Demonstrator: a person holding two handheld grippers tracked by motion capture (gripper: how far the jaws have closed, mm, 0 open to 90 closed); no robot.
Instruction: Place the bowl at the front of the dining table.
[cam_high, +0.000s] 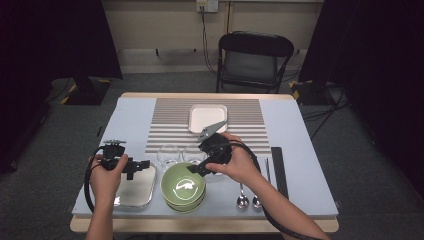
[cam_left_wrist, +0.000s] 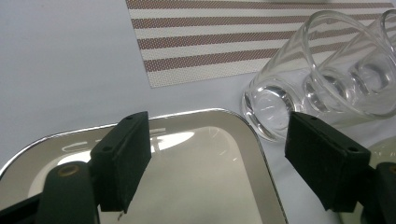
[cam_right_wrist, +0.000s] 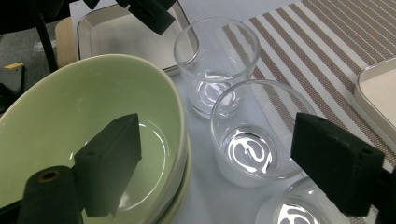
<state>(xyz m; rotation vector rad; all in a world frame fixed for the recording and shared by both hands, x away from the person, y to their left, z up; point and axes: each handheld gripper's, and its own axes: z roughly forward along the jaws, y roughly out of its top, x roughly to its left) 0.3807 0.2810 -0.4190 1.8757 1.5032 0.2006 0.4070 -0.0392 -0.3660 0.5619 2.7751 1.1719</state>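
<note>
**Desk:** What goes under this one?

**Photographer:** A person at a table set for a meal, a claw tool in each hand. The right gripper (cam_right_wrist: 219, 172) hangs wide open, one jaw over the stacked green bowls (cam_high: 183, 186) and the other past the nearest drinking glass (cam_right_wrist: 254, 135), gripping nothing.

**Desk:** And the other hand?

**Photographer:** The left gripper (cam_left_wrist: 219, 161) is also spread open and empty, poised over the shiny metal tray (cam_left_wrist: 196, 177) at the table's front left. The glasses (cam_high: 170, 154) stand just beyond the bowls, at the near edge of the striped placemat (cam_high: 250, 120).

**Desk:** How would that glass handle?

**Photographer:** My guess: light, rigid, slick and breakable. Best to close on the side wall, one jaw either side, squeezing gently. Its neighbours stand close by, so a knock seems the main risk.
</note>
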